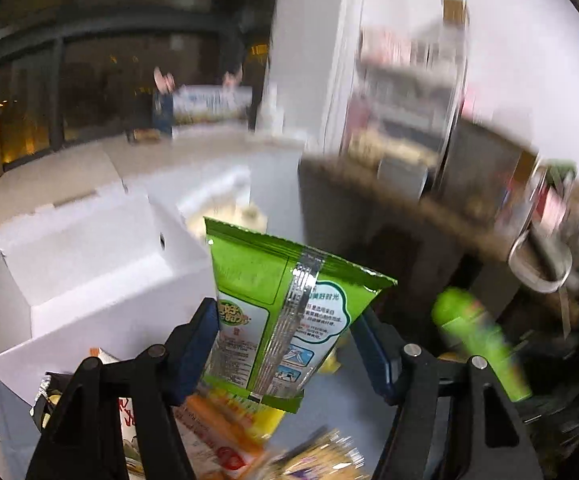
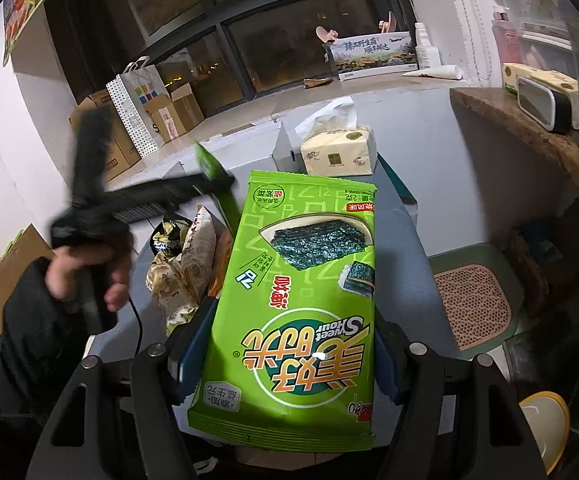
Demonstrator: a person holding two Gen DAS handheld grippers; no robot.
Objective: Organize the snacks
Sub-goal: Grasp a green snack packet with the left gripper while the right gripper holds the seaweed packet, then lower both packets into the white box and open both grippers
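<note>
A grey-blue tabletop (image 2: 405, 248) stands before dark night windows, cardboard boxes stacked along the far left wall and a wooden shelf (image 2: 529, 128) rising on the right. At the centre of the work, a flat green foil packet of seaweed snacks (image 2: 309, 292) lies lengthwise between the pads of the right gripper (image 2: 289, 356), which clasps it by its long edges and holds it tilted above the table. To its left, the left gripper (image 1: 285, 344) grips a second, smaller green foil snack pouch (image 1: 273, 312) upright, silver back seam facing the camera; the right camera shows the same tool blurred in a person's hand (image 2: 85, 276), raised over a loose heap of patterned snack bags (image 2: 181, 264). Beyond the heap sits an open white cardboard box (image 1: 89, 280), seemingly the destination, with a yellow pack of paper tissues (image 2: 339, 152) at the table's far side. The risks look plain: slick, air-filled foil could slide from the pads, particularly from the left pouch, held near one end; a hurried swing could strike the box wall or flap; and two grippers working this close together could collide over the heap.
</note>
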